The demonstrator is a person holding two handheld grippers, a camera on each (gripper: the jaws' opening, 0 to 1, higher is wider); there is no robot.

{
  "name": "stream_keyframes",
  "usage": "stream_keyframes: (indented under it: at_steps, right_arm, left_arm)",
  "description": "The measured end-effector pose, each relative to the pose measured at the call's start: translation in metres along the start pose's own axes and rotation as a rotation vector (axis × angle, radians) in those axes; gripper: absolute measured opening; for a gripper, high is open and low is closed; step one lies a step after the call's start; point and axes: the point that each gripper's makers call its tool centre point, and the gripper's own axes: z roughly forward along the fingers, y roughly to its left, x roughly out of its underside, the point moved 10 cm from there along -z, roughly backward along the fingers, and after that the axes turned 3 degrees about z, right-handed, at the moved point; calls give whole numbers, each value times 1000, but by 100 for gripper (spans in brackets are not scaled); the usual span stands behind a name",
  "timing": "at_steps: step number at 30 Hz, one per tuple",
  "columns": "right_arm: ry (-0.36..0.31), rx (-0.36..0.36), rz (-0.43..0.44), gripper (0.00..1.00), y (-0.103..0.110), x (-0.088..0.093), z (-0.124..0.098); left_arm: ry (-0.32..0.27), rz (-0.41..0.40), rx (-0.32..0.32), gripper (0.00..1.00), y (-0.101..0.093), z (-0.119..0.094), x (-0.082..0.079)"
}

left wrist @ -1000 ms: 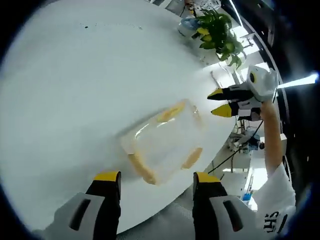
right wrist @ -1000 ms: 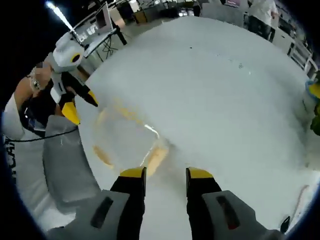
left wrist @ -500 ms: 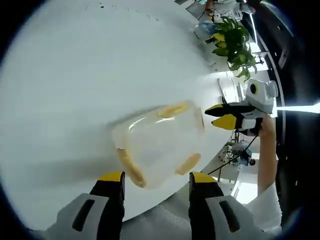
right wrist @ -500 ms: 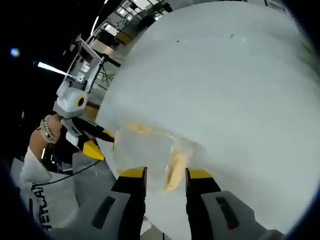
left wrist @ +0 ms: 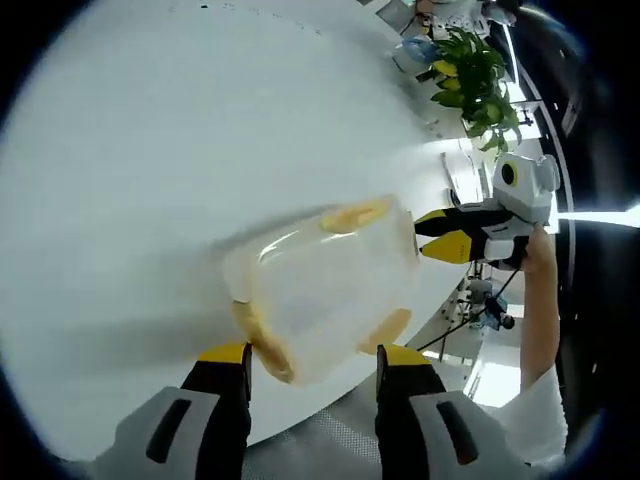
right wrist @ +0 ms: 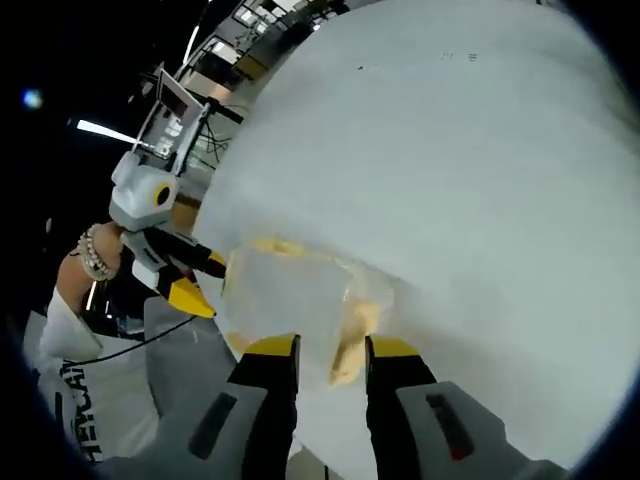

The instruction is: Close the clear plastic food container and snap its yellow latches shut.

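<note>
The clear plastic food container [left wrist: 325,280] lies on the white table [left wrist: 150,150] near its edge, lid on top. Yellow latches show at its far side [left wrist: 352,214] and near corners [left wrist: 262,338]. My left gripper [left wrist: 310,362] is open, its jaws set wide just below the container's near side. My right gripper [left wrist: 443,233] comes in from the right, its yellow tips at the container's right end. In the right gripper view the container [right wrist: 290,290] sits just ahead of my right gripper [right wrist: 330,348], which is open with a yellow latch [right wrist: 355,335] between its tips. The left gripper [right wrist: 190,280] points at the container's far end.
A potted green plant [left wrist: 468,72] stands at the table's far right. The table edge [left wrist: 440,290] runs close beside the container, with floor and cables beyond. A hand with a bracelet [right wrist: 92,258] holds the left gripper. A monitor [right wrist: 168,118] stands behind.
Both grippers have closed in on the container, which now looks larger in both views. The right gripper's tips have reached its end, with the yellow latch between them.
</note>
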Motion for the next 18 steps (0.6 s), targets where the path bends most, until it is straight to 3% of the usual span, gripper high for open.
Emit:
stream_keyframes:
  at_steps: [18]
  right_arm:
    - [21, 11, 38, 20, -12, -6, 6]
  left_arm:
    - [22, -28, -46, 35, 5, 1, -7]
